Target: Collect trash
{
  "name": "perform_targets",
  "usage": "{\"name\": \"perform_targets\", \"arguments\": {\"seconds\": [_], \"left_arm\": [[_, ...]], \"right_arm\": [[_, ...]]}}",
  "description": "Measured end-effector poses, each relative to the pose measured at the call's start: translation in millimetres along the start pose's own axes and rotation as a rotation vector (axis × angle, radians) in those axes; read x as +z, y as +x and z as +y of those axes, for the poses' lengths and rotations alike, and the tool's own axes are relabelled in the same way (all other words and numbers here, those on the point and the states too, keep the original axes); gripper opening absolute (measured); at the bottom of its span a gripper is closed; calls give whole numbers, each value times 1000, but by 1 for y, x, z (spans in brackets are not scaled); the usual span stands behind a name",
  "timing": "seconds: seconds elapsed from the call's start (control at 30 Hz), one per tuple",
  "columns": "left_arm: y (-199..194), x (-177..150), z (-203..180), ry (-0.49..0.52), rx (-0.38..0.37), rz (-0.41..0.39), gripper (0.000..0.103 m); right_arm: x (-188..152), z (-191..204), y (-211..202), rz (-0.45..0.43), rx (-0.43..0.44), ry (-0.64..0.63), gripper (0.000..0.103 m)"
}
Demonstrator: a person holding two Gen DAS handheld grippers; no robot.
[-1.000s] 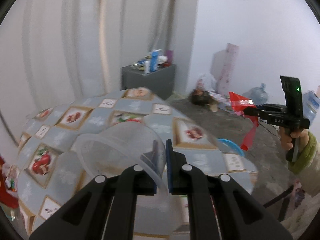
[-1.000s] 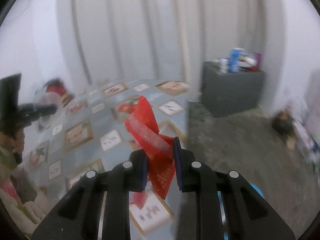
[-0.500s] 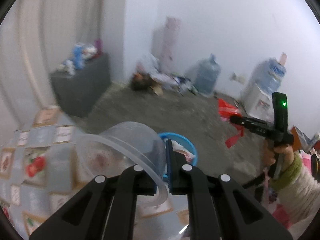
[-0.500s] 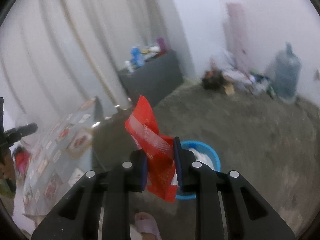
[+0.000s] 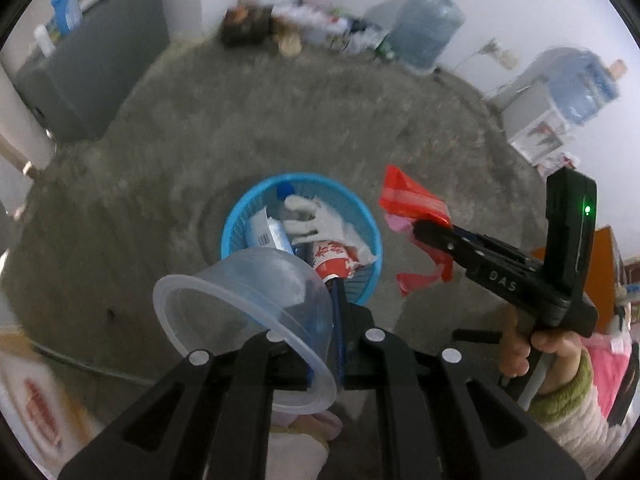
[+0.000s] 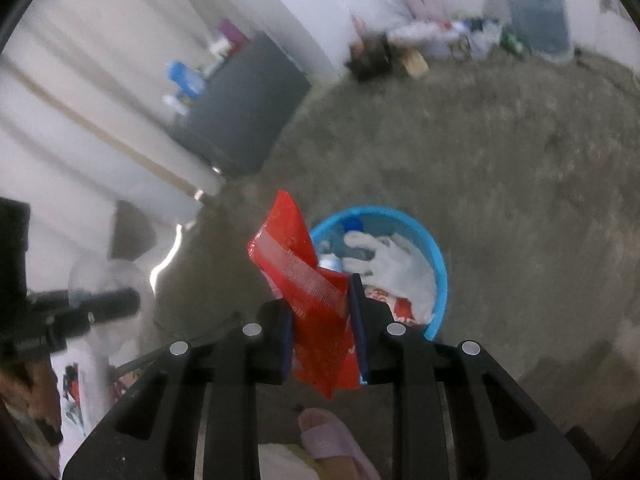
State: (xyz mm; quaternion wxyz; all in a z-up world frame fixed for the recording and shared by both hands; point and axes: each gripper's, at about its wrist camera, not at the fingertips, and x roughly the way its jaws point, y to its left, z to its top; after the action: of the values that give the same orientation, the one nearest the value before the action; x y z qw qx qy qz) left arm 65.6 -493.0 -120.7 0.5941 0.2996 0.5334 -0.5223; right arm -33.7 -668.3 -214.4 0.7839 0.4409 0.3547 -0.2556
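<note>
Left gripper [image 5: 335, 320] pinches cup [image 5: 248, 312] wall above bin [image 5: 372, 232]. Right gripper [image 6: 322, 320] jaws opening, wrapper [image 6: 316, 304] between. Centre both over bin before releasing.

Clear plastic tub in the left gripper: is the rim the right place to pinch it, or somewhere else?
Yes, the rim. The clear plastic tub is thin-walled and too wide to span, so the left gripper pinches one side wall edge-on, one finger inside, one outside, coming from the open mouth.
</note>
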Motion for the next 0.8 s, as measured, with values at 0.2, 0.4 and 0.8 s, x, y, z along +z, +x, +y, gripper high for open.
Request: {"name": "perform_targets", "arguments": {"seconds": [0.2, 0.4, 0.8], "left_arm": [[54, 23, 18, -90, -8, 51, 59], [67, 19, 34, -183, -37, 46, 69], [25, 16, 34, -193, -74, -60, 74]], "right_arm": [[11, -18, 59, 89, -39, 82, 50], [10, -15, 73, 116, -71, 48, 60], [9, -11, 51, 50, -81, 5, 68]]}}
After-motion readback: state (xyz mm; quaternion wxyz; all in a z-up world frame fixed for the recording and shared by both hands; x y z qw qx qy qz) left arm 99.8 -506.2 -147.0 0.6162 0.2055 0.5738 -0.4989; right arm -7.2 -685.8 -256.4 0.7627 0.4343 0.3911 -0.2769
